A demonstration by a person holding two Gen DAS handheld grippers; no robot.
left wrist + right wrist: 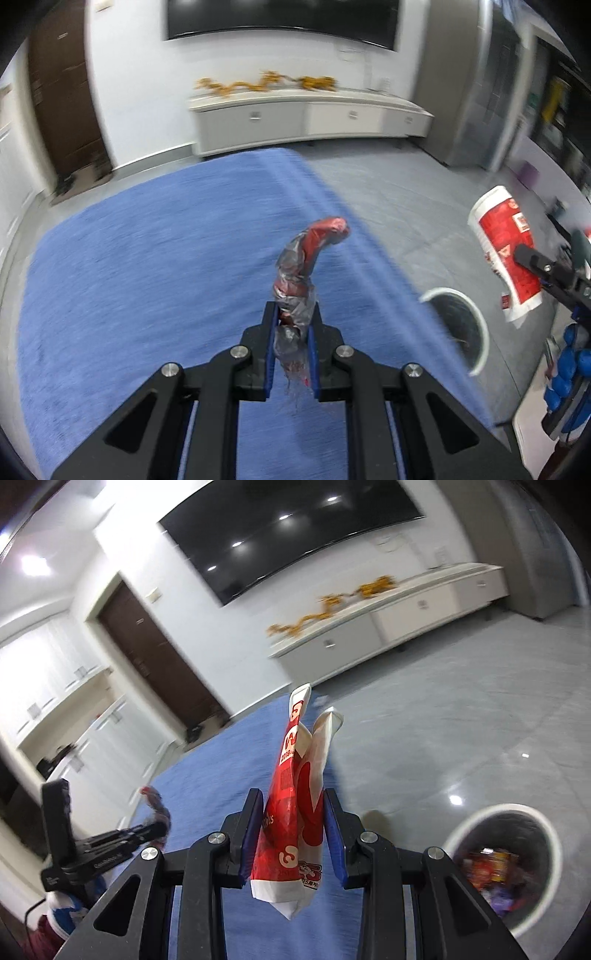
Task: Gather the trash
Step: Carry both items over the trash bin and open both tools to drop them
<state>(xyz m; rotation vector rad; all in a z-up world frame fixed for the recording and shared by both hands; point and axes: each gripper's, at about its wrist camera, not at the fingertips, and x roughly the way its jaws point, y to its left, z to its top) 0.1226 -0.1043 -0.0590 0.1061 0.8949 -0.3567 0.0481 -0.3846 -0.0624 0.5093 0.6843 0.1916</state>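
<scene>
My left gripper (294,319) is shut on a twisted red and silver wrapper (312,254) and holds it up over the blue cloth (147,277). My right gripper (291,814) is shut on a red and white paper bag (295,794), held upright in the air. The bag also shows at the right of the left wrist view (506,254), above the white trash bin (476,328). In the right wrist view the bin (554,849) stands on the floor at lower right with colourful wrappers inside. The left gripper and its wrapper (157,808) show at the left.
A blue cloth covers the table, and its edge (406,288) runs diagonally beside the bin. A grey tiled floor (461,709), a white low cabinet (306,118) under a wall screen and a brown door (159,657) lie beyond.
</scene>
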